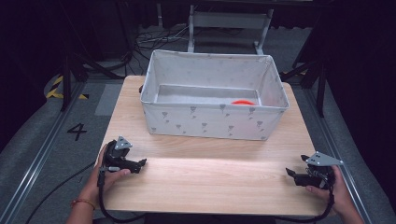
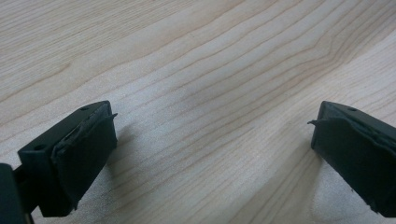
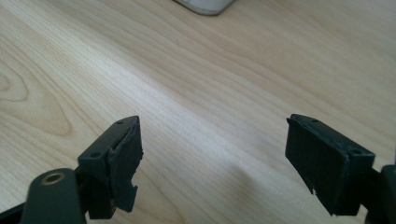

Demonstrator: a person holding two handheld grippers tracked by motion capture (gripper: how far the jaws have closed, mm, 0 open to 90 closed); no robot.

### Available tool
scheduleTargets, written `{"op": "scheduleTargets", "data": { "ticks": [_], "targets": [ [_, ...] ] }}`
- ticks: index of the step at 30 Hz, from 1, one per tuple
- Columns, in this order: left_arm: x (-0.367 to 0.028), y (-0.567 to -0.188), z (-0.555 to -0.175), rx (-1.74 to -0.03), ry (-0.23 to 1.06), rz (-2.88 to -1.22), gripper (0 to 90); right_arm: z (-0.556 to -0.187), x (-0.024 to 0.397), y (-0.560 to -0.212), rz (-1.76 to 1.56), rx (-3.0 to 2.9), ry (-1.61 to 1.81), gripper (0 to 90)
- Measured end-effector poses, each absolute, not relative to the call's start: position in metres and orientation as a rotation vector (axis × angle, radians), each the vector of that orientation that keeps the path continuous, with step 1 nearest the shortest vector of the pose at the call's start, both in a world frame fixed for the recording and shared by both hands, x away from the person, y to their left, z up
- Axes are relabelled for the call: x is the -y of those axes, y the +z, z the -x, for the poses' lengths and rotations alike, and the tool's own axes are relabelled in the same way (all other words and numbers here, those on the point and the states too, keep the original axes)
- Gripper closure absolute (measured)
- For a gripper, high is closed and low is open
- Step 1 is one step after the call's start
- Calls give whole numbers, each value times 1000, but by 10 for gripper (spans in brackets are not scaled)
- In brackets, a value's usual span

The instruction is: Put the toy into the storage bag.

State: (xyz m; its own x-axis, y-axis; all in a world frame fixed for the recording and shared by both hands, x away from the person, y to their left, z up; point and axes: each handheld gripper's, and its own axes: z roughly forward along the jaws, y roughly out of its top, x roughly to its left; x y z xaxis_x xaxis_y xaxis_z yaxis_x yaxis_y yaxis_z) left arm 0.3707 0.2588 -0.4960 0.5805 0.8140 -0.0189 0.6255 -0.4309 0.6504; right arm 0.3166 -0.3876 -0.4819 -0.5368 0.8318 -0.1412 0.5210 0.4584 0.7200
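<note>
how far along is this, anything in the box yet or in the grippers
Done: one red item lies inside the fabric box. In hand: nothing; the left gripper and right gripper rest open over the bare wooden table. What remains cannot be judged.

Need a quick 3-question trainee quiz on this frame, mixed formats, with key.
1. True or false: both grippers hold an object.
2. Which thing lies inside the fabric bin? A) a blue cup B) an orange-red object C) a spoon
3. Fill in: both grippers rest on the wooden ____.

Key: 1 false: left gripper and right gripper have jaws apart with bare wood between. 2 B. 3 table.
</note>
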Motion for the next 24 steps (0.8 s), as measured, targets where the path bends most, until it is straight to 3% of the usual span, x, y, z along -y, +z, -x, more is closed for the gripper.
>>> {"op": "scheduleTargets", "data": {
  "ticks": [9, 16, 24],
  "targets": [
    [-259, -496, -371, -1140, 398, -2196, 4, -312, 409, -499, -1273, -2211, 988, 208],
    [-259, -496, -371, -1143, 399, -2193, 4, -312, 409, -500, -1292, -2230, 973, 154],
    [-258, -496, -370, -1150, 405, -2186, 4, -312, 409, -500, -1304, -2220, 968, 150]
  ]
}}
